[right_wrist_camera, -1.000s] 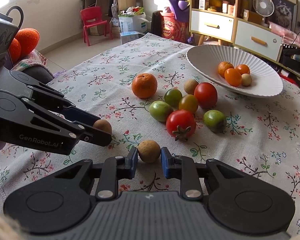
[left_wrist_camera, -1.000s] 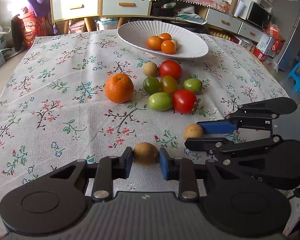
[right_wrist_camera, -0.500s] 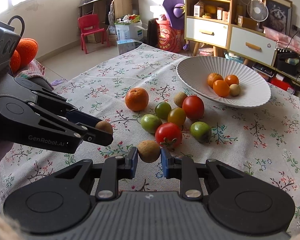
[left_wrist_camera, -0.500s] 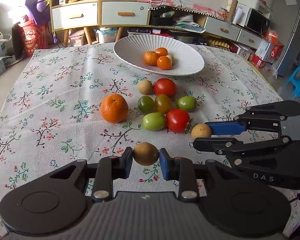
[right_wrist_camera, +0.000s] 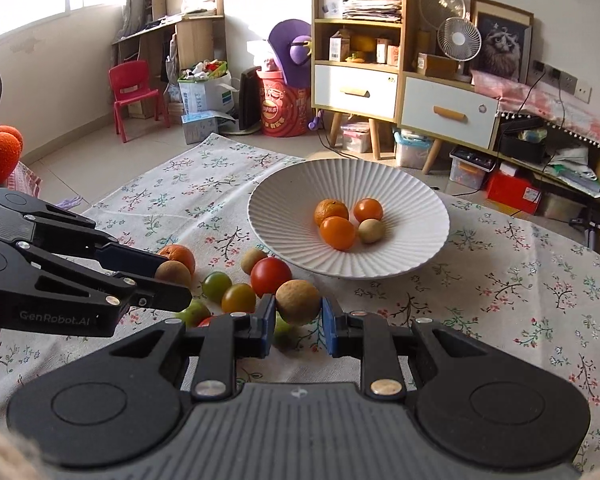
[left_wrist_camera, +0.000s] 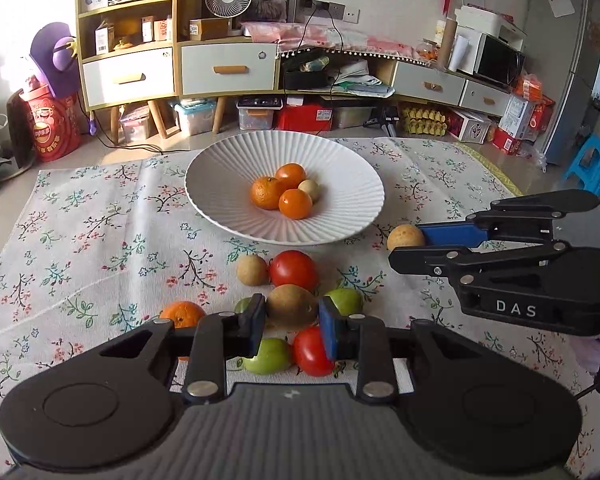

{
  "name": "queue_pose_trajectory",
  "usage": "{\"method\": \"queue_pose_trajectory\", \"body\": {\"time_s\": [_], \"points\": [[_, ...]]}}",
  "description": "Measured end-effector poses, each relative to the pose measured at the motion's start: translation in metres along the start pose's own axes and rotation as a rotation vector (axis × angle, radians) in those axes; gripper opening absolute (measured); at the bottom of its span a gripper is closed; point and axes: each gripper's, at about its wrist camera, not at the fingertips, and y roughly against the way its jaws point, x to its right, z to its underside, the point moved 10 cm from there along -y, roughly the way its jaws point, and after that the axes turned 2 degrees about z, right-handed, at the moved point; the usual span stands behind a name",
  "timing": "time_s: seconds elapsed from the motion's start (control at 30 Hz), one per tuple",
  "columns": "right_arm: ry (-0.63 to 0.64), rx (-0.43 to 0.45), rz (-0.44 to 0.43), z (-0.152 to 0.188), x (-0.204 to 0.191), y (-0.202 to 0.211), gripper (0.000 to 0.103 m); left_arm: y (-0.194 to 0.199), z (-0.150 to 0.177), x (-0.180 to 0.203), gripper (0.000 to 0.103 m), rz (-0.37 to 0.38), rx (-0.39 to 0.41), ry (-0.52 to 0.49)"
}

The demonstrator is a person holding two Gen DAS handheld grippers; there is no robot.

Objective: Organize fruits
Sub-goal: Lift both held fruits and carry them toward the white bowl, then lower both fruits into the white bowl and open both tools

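Observation:
My left gripper (left_wrist_camera: 292,315) is shut on a small brown round fruit (left_wrist_camera: 291,305), held in the air over the loose pile. My right gripper (right_wrist_camera: 298,317) is shut on a similar tan fruit (right_wrist_camera: 298,300), just short of the bowl's near rim. Each gripper shows in the other's view: the right gripper (left_wrist_camera: 408,246) with its fruit (left_wrist_camera: 405,237), the left gripper (right_wrist_camera: 172,279) with its fruit (right_wrist_camera: 173,273). Ahead stands the white ribbed bowl (left_wrist_camera: 220,188) (right_wrist_camera: 412,220), holding three oranges (left_wrist_camera: 296,203) and one tan fruit (left_wrist_camera: 310,189).
Below the grippers, the floral tablecloth (left_wrist_camera: 100,248) carries loose fruit: red tomatoes (left_wrist_camera: 293,270), green tomatoes (left_wrist_camera: 268,355), an orange (left_wrist_camera: 181,314) and a tan fruit (left_wrist_camera: 252,270). Cabinets (left_wrist_camera: 228,68), boxes and a red chair (right_wrist_camera: 134,92) stand beyond the table.
Both grippers have risen and moved forward toward the bowl, each keeping its fruit. The loose pile now lies under the fingers and the bowl is nearer.

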Motion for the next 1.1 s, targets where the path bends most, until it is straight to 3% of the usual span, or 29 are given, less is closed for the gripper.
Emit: {"method": "queue_pose_trajectory", "body": {"time_s": [0.2, 0.33, 0.7, 1.1], "points": [[0.012, 0.020, 0.032, -0.015, 0.019, -0.013, 0.022, -0.018, -0.034, -0.001, 0.021, 0.017, 0.051, -0.030], [0.017, 0.029, 0.044, -0.022, 0.029, -0.024, 0.022, -0.040, -0.049, -0.003, 0.021, 0.016, 0.043, -0.082], [0.023, 0.002, 0.045, -0.025, 0.045, -0.057, 0.022, -0.092, -0.045, -0.015, 0.021, -0.017, -0.046, -0.142], [0.060, -0.024, 0.035, -0.022, 0.044, -0.077, 0.022, -0.109, -0.054, -0.017, 0.021, 0.006, -0.024, -0.166]]}}
